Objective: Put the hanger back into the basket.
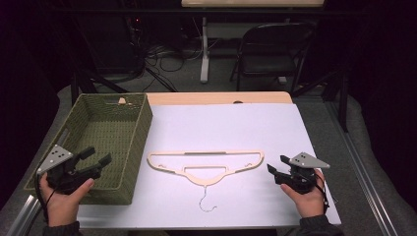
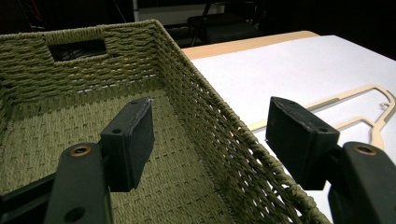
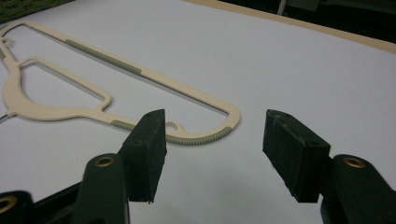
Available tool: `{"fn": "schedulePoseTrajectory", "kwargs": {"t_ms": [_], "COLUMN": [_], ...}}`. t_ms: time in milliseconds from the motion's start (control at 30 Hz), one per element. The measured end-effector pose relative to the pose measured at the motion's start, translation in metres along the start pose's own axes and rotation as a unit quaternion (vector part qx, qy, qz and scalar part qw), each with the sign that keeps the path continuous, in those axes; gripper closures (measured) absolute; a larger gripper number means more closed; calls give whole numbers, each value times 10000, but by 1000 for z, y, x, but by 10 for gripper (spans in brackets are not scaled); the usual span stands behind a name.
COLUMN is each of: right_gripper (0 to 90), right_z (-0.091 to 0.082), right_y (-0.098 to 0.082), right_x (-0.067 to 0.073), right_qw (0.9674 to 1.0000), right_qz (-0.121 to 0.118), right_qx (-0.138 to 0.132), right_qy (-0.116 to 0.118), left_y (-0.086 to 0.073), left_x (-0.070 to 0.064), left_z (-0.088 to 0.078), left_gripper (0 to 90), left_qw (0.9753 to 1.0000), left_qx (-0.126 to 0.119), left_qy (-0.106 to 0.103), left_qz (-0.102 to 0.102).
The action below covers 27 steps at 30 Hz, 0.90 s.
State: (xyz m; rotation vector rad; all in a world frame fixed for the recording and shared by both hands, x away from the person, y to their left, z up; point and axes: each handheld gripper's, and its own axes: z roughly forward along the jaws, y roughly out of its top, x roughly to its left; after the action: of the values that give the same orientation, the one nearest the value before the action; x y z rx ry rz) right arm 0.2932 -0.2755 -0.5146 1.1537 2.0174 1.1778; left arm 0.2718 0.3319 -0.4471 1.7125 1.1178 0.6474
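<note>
Now, starting from the left, I see my left gripper (image 1: 97, 160) hanging over the near end of the green woven basket (image 1: 140, 142), its fingers (image 2: 133, 140) spread with nothing between them. The basket stands on the left part of the tabletop (image 1: 275, 132) and has nothing inside. Just beside it, in the middle of the white tabletop, the cream hanger (image 1: 206, 164) lies flat, with its metal hook (image 1: 206, 201) pointing toward me. On the right, my right gripper (image 1: 276, 167) waits near the right tip of the hanger, fingers (image 3: 147, 149) also spread wide and not touching it.

I judge the step in hand is to grasp the hanger, probably for the basket. To do it well, I would lower the right fingers on both sides of the thin end arm, because the hanger lies flat and gives little edge. I should close slowly so it does not slide away.
</note>
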Motion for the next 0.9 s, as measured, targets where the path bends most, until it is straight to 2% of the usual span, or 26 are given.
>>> {"fn": "schedulePoseTrajectory", "kwargs": {"t_ms": [333,400,433,467,500,533,567,600,667,700,733,767,833,867,900], "right_gripper": [387,380,379,379,378,373,373,373,373,373,374,374,387,394,394], "right_z": [4,4,3,3,2,1,1,0,0,0,2,2,9,12,12], "right_y": [11,19,25,25,29,42,42,56,67,67,79,79,89,94,94], "right_x": [10,14,16,16,17,19,19,20,20,20,19,19,20,21,21], "right_qw": [9990,9979,9966,9966,9957,9933,9933,9909,9890,9890,9862,9862,9823,9791,9791], "right_qz": [-372,-515,-661,-661,-741,-889,-889,-992,-1050,-1050,-1098,-1098,-1176,-1232,-1232], "right_qx": [242,364,451,451,508,683,683,802,900,900,1075,1075,1266,1395,1395], "right_qy": [96,165,177,177,205,294,294,430,519,519,611,611,721,814,814], "left_y": [2,2,3,3,3,4,4,4,4,4,4,4,4,4,4], "left_x": [-3,-3,-4,-4,-4,-5,-5,-5,-5,-5,-6,-6,-6,-5,-5], "left_z": [-1,-1,-2,-2,-2,-2,-2,-3,-3,-3,-3,-3,-3,-2,-2], "left_gripper": [324,324,324,324,324,325,325,325,325,325,327,327,327,328,329], "left_qw": [10000,9999,10000,10000,10000,9999,9999,9999,9999,9999,9999,9999,9999,9999,9999], "left_qx": [13,23,2,2,-1,4,4,1,-3,-3,-7,-7,0,7,7], "left_qy": [-30,-44,-48,-48,-44,-60,-60,-59,-59,-56,-57,-57,-55,-63,-63], "left_qz": [68,91,87,87,87,102,102,109,108,113,114,114,112,109,109]}}
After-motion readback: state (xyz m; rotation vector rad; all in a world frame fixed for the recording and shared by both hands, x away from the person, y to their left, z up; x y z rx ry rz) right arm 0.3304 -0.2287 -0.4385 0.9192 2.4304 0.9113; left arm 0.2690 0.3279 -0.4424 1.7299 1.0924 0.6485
